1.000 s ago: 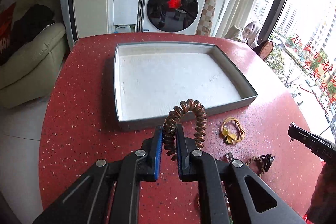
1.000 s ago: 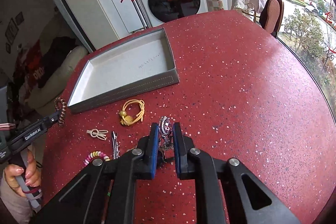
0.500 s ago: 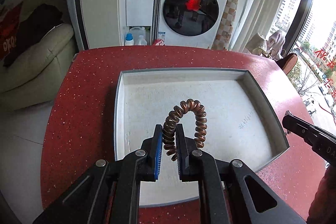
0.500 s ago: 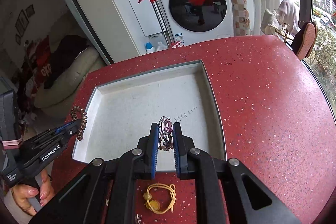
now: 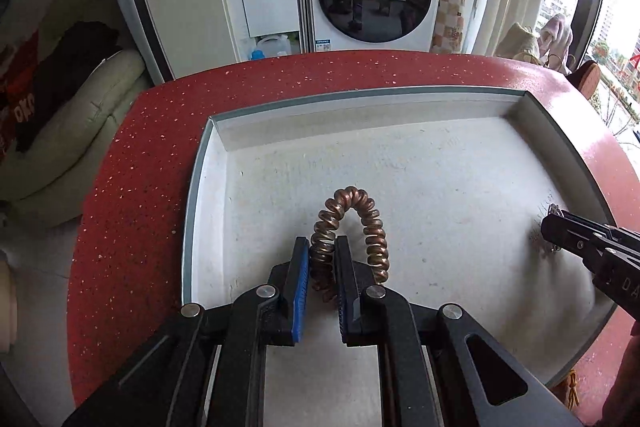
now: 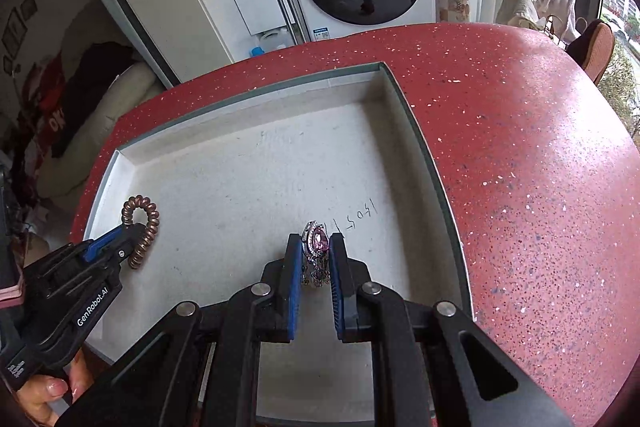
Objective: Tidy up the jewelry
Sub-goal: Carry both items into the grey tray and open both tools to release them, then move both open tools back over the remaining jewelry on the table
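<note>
Both grippers hang over the tray (image 5: 208, 163), the left gripper (image 5: 322, 259) clamped on one leg of the coil tie (image 5: 352, 227) arching ahead of its tips, the right gripper (image 6: 316, 259) pinching the brooch (image 6: 317, 243) upright, apparently so each drops inside the walls.

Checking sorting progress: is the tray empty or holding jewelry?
Empty: the tray's visible floor is bare; the coil and brooch remain gripped above it.
</note>
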`<state>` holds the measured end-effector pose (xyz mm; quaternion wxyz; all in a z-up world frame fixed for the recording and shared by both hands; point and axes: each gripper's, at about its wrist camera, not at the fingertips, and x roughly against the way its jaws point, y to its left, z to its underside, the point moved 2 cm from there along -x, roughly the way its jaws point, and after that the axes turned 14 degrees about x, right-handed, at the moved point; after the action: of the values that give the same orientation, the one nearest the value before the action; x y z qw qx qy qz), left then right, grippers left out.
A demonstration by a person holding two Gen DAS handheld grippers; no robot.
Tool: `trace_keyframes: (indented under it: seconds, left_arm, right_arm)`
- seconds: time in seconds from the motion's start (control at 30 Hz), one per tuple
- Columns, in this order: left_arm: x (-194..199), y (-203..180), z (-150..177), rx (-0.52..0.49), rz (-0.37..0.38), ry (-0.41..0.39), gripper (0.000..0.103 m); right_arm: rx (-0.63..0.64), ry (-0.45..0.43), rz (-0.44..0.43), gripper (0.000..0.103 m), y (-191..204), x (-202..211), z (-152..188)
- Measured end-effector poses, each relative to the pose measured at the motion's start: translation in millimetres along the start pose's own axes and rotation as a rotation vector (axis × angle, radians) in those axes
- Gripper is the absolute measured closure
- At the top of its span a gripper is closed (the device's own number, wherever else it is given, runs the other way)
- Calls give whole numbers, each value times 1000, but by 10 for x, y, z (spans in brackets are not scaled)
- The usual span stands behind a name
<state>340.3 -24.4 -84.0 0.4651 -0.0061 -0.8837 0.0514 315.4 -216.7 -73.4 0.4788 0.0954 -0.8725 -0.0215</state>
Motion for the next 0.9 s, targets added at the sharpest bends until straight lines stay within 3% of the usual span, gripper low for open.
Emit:
trace_keyframes:
  seconds: [0.13,0.2,0.27,0.37,0.4,0.47,0.73,0.8,0.87,0.9]
  left_arm:
    - [7,-36,4,-25,-29,-13,72]
    - [15,-38,-2,-20,-37,-7,72]
    - [37,-25,-3,-5,-24,-3,72]
    - [76,-7,-5,17,-5,-11,67]
    - [83,2,-11,26,-3,-10,37]
    - [126,46,-16,54,-14,-38,0]
    - [385,91,-30,64,9,-91,0]
    - [508,99,13,55,28,-102,0]
    - [638,96,92,32,57,-102,0]
    - [707,96,143,21,84,-98,0]
  right_arm:
    - [17,-15,13,87,24,20,12]
    - [10,-12,-2,79,29,29,5]
    - [-9,-13,-20,60,19,70,2]
    - [-43,-54,-41,56,-15,206,10]
    - [-57,-64,-52,55,-36,253,11]
    - [-82,-85,-67,53,-56,342,17]
    - [-119,-136,-93,44,-78,666,138]
    - [-129,-151,-110,38,-76,751,197]
    - [-132,-162,-127,22,-77,848,279]
    - [-133,-172,-134,20,-71,903,320]
